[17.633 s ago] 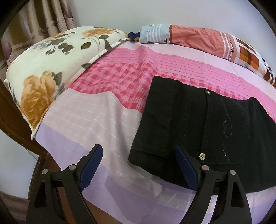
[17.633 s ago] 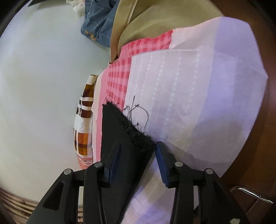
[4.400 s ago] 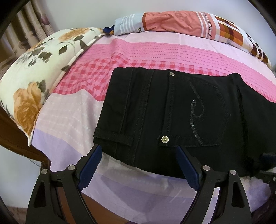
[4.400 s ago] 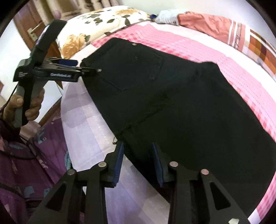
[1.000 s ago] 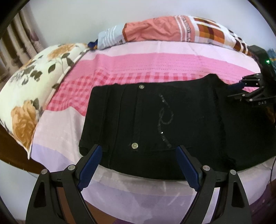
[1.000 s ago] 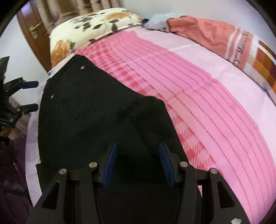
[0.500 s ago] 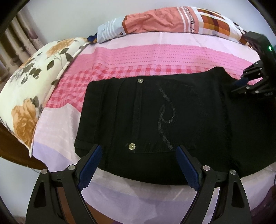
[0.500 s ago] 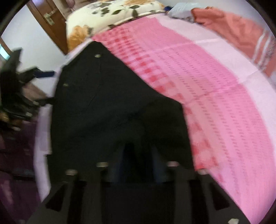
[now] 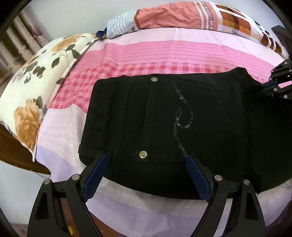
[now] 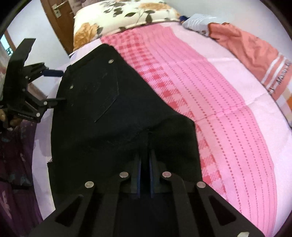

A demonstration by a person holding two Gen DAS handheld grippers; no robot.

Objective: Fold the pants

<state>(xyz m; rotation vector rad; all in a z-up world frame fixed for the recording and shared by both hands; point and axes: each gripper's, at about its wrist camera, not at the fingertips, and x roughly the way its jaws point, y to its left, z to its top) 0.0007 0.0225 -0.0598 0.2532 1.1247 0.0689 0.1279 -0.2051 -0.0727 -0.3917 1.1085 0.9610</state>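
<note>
Black pants (image 9: 164,124) lie flat on the bed, folded lengthwise, back pocket with a sequin swirl facing up. My left gripper (image 9: 146,164) is open, its blue pads straddling the near waistband edge by a brass rivet. It also shows in the right wrist view (image 10: 56,85) at the left, beside the waist. My right gripper (image 10: 145,158) is shut on a raised fold of the pants (image 10: 113,113) further down the leg. It shows at the right edge of the left wrist view (image 9: 262,89), where its fingertips are hidden.
The bed has a pink and lilac striped sheet (image 9: 164,52). A floral pillow (image 9: 32,91) lies at the left end. A rolled orange patterned blanket (image 9: 182,14) runs along the wall. A wooden door (image 10: 60,21) stands beyond the pillow. The bed's front edge is just under my left gripper.
My right gripper has closed on the pants cloth; one second ago it was open over it. My left gripper has edged closer to the waistband and stays open.
</note>
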